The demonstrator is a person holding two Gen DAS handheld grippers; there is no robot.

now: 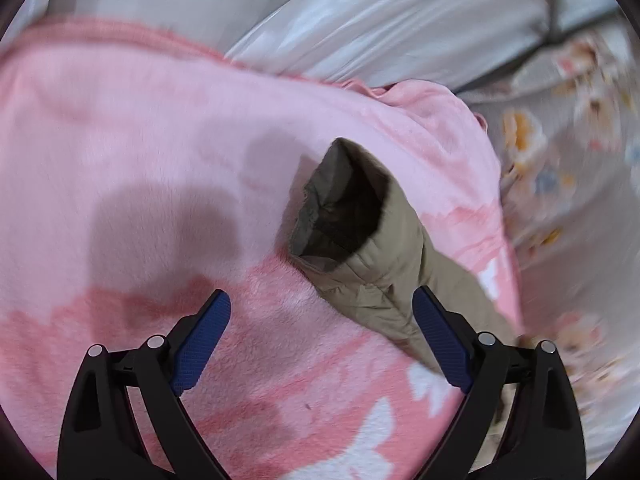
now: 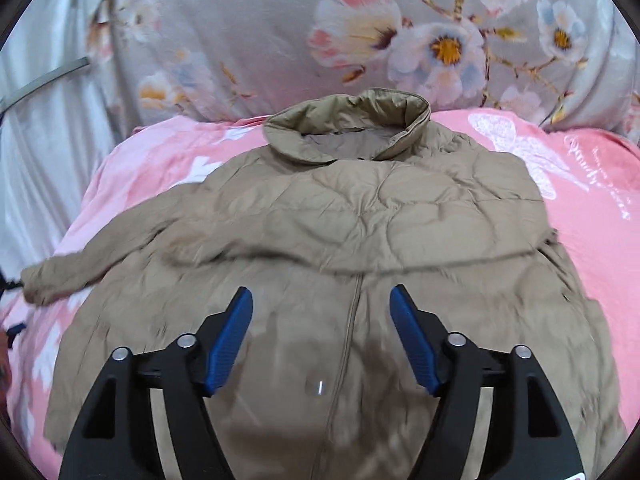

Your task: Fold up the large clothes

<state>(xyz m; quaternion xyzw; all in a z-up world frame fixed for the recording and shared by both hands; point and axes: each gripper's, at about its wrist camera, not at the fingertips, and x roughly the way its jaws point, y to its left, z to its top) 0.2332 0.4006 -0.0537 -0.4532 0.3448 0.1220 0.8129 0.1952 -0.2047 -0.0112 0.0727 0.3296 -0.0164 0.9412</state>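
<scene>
Hem of tan quilted puffer jacket (image 2: pixel 360 216) cut off behind right gripper (image 2: pixel 322 300); front down on pink plush blanket (image 2: pixel 592 184), collar toward floral grey bedding (image 2: pixel 248 40). White script on blanket blurred, unreadable. Sleeve cuff (image 1: pixel 344 208) beside left gripper (image 1: pixel 322 308). Both sets of jaws spread wide, pinching nothing. Bare blanket left of cuff.

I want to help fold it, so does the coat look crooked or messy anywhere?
A bit. One sleeve of the tan jacket sticks out sideways onto the pink blanket, its cuff gaping open. The other sleeve looks folded across the front. Nothing looks torn or spilled.
</scene>
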